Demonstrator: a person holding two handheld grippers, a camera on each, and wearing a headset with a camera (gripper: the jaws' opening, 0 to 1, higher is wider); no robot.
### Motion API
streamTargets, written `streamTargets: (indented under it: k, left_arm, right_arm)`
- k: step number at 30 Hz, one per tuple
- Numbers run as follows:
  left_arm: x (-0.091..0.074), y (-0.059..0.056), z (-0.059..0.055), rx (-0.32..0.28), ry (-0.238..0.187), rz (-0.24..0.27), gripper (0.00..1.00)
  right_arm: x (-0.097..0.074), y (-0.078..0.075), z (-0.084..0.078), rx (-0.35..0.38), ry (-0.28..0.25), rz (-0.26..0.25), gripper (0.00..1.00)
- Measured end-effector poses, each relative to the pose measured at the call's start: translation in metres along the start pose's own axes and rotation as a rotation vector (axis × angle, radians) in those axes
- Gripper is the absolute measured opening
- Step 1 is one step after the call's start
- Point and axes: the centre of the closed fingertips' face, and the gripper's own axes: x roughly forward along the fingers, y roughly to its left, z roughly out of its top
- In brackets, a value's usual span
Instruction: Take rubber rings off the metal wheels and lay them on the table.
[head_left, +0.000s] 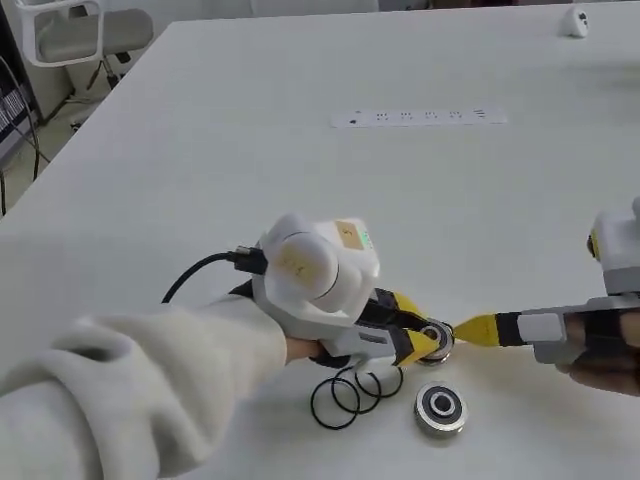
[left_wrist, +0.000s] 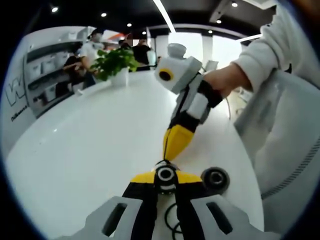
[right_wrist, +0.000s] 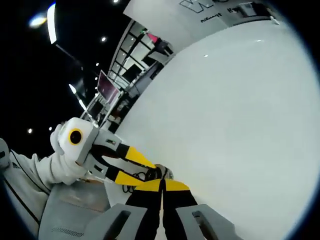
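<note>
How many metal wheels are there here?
2. The held wheel sits between the left gripper's jaws; the loose wheel lies flat on the table beside the black rings. None seems hidden.

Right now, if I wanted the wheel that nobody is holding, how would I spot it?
Find the big white table, then the near side where the yellow-tipped left gripper and right gripper meet. Just nearer than them, right of the loose black rings, a round metal wheel lies flat. The other wheel is pinched in the left gripper; this one lies alone, untouched.
</note>
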Motion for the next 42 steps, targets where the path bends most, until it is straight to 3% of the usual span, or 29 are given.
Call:
streamTargets:
  k: [23,39,41,42]
  left_arm:
    - [0.000,0.000,-0.001,0.017,0.008,0.007,0.13]
    - [0.000,-0.001,0.000,0.020,0.007,0.012,0.13]
    - [0.000,-0.001,0.000,0.022,0.006,0.013,0.13]
    - [0.000,-0.001,0.000,0.021,0.006,0.014,0.13]
  right_arm:
    - [0.006,0.011,0.002,0.025,-0.002,0.039,0.00]
    - [0.010,0.020,0.001,-0.020,0.015,0.065,0.00]
    - [0.010,0.032,0.009,0.012,-0.025,0.126,0.00]
    - [0.010,0.030,0.012,-0.017,-0.027,0.101,0.00]
